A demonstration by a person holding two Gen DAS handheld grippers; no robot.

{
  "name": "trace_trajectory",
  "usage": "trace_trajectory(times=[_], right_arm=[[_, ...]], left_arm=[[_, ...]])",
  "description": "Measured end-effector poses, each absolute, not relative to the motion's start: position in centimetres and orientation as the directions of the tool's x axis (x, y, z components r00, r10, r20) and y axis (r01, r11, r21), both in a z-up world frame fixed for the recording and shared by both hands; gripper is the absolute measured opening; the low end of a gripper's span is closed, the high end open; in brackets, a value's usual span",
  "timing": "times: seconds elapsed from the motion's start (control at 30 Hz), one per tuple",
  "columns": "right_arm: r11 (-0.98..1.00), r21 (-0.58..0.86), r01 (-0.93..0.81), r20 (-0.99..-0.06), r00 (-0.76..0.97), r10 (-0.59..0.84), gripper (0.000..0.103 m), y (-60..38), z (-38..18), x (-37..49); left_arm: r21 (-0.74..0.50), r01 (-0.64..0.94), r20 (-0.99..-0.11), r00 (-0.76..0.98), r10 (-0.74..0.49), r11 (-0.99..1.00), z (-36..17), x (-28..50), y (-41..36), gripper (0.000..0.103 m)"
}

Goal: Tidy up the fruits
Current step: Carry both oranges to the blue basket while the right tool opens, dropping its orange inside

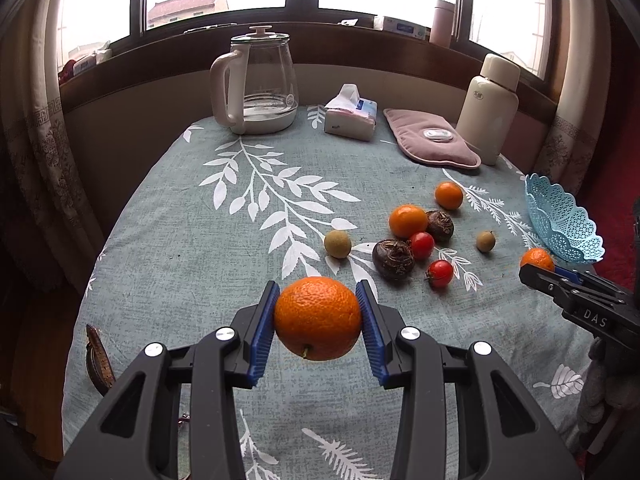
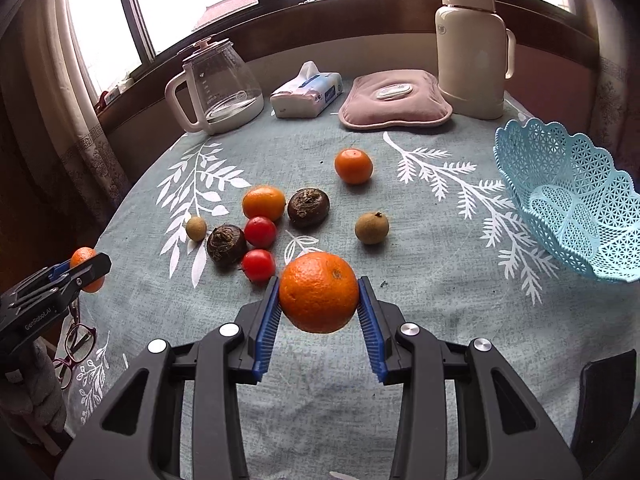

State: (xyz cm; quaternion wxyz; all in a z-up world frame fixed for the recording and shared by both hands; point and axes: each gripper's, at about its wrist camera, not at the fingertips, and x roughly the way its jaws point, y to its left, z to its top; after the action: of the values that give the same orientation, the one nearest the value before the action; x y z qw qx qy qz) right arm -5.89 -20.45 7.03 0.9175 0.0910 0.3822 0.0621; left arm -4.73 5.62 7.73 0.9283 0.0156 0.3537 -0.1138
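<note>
Left claw (image 1: 318, 320) clenched on an orange (image 1: 317, 318), right claw (image 2: 318, 300) gripping another orange (image 2: 319, 292), seemingly lifted

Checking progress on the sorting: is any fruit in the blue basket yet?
No, the blue basket shows only its bare lattice; nothing lies inside.

left wrist: I look down from my left tongs (image 1: 318, 318), close over the counter (image 1: 200, 264), toward the window | right wrist: same tilt, from the right | shared: loose fruit, glass kettle (image 2: 216, 88), blue basket (image 2: 576, 200)
</note>
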Motion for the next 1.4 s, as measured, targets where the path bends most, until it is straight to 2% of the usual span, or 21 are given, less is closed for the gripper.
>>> trace_trajectory(times=[0.67, 0.97, 1.3, 1.33, 1.4], right_arm=[[0.945, 0.234, 0.229, -0.618, 0.786, -0.037, 0.039, -35.2, 9.6, -7.4], [0.895, 0.259, 0.364, -0.677, 0.729, -0.101, 0.039, -41.3, 7.1, -7.0], [0.886, 0.262, 0.383, -0.716, 0.692, -0.088, 0.039, -41.9, 5.9, -6.6], [0.884, 0.264, 0.385, -0.715, 0.694, -0.089, 0.041, -42.0, 5.9, -6.6], [0.879, 0.274, 0.391, -0.710, 0.699, -0.090, 0.054, -42.2, 6.1, -6.7]], left_arm=[[0.007, 0.281, -0.640, 0.739, -0.211, 0.960, 9.1, -5.5, 0.0, 0.040], [0.008, 0.326, -0.648, 0.721, -0.244, 0.945, 9.1, -5.2, -2.7, 0.040], [0.008, 0.387, -0.642, 0.709, -0.292, 0.922, 9.6, -5.2, -6.1, 0.040], [0.009, 0.394, -0.641, 0.707, -0.297, 0.919, 9.7, -5.3, -6.5, 0.040], [0.008, 0.410, -0.641, 0.702, -0.310, 0.912, 9.8, -5.3, -7.2, 0.040]])
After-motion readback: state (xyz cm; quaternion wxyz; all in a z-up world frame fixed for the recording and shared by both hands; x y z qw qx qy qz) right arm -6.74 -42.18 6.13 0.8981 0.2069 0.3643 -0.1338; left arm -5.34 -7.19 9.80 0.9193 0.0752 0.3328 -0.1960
